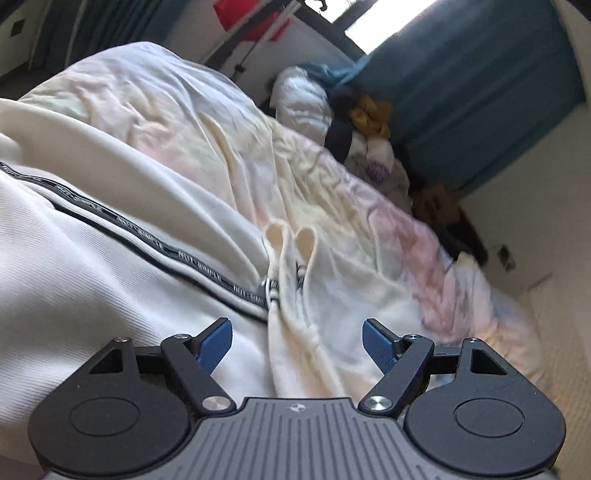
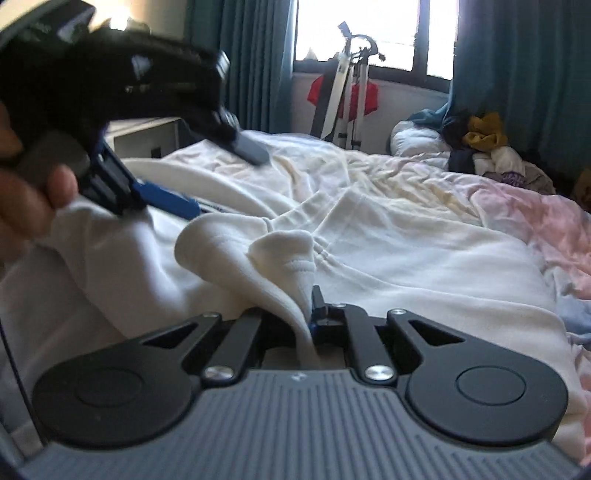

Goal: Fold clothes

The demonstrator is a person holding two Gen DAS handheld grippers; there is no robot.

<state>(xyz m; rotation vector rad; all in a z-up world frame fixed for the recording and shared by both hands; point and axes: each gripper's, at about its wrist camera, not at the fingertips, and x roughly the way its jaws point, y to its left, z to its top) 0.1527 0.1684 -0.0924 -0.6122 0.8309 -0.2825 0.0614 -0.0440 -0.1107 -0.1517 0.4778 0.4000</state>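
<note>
Bedroom, rumpled bed (image 2: 461,221). Right claw (image 2: 308,325) pinches white hoodie (image 2: 258,258) edge. Left claw (image 1: 297,343) gapes empty, hoodie just ahead.

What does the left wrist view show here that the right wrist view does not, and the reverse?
Only the left wrist view: the open left gripper above the white zip-up jacket, plus its black lettered zipper tape and cream drawstring loops.

Only the right wrist view: the right gripper shut on a fold of that jacket, the bright window, and the person's hand holding the other gripper.

Both: the pastel crumpled bedsheet, the far clothes pile and teal curtains.
</note>
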